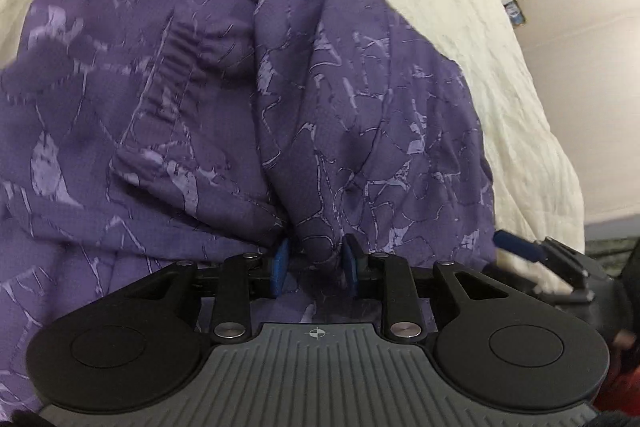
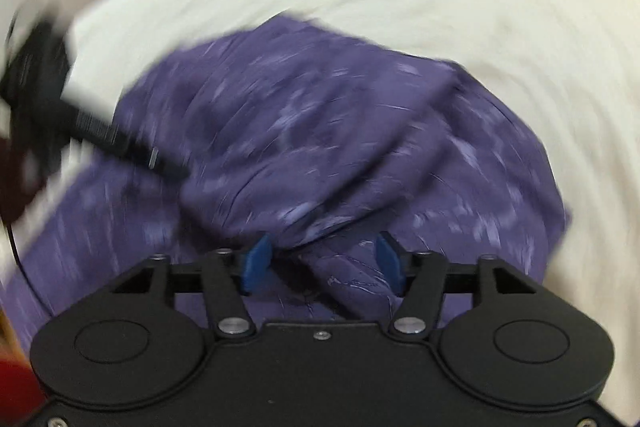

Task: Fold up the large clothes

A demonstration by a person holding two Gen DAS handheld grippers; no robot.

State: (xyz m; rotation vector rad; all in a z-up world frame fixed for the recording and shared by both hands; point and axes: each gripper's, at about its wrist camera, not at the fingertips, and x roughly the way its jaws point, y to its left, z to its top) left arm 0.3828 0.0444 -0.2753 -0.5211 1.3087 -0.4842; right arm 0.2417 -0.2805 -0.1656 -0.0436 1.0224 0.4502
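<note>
I'm pinching the purple patterned garment (image 1: 248, 99) in my left gripper (image 1: 316, 261); right gripper (image 2: 323, 259) hanging wide, so folds at twelve o'clock risk sliding loose.

A bed (image 1: 472, 39) covered in a cream, finely crinkled spread carries everything here. Directly on it lies a large purple garment (image 1: 224, 99) printed with pale lilac cracks and patches, bunched into heavy folds instead of lying flat. In the left wrist view the cloth fills the frame from about 7 o'clock round to 3 o'clock, with bare spread showing at 11 o'clock and down the whole side from 1 to 4 o'clock. A gathered, ribbed band (perhaps an elastic waist) runs through the cloth left of centre. The right wrist view is blurred; there the spread arcs round the garment from 9 through 12 to 4 o'clock.
</note>
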